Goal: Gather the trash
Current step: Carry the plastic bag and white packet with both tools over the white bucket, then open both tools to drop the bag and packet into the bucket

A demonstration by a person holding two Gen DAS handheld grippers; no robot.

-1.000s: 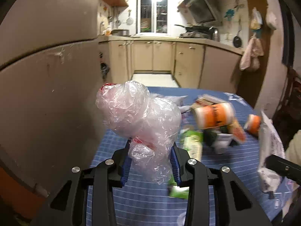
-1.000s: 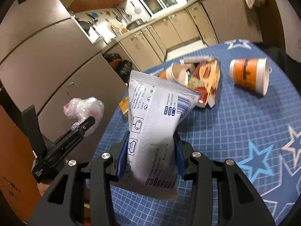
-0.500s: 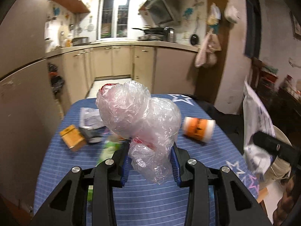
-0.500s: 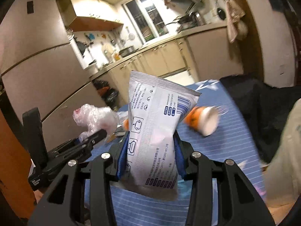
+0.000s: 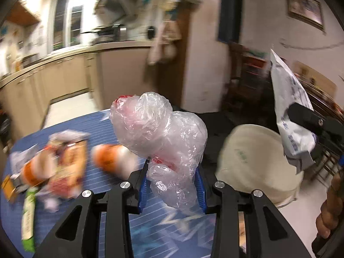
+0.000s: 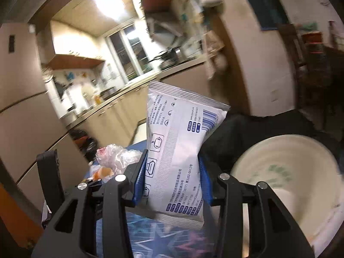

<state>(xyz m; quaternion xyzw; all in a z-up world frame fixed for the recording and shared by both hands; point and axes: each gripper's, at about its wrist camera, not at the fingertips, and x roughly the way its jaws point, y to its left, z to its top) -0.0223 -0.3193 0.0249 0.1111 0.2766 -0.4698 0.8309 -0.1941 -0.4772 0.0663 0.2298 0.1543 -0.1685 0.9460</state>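
left hand-held gripper (image 5: pixel 172 185): clamped on plastic bag (image 5: pixel 163 133), held above desk (image 5: pixel 71 204)
right hand-held gripper (image 6: pixel 172 178): clamped on white pouch (image 6: pixel 178 150), upright, beside bin (image 6: pixel 286 172)
desk: cup (image 5: pixel 114 161), wrappers (image 5: pixel 66 157) left, blurred

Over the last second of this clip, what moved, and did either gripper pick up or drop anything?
Both grippers swung rightward, away from the fridge side of the blue table, toward the cream-lined bin, now in both views. Nothing was grasped or released: the left gripper still clamps the crumpled plastic bag, the right gripper the white packet. Table trash stays put.
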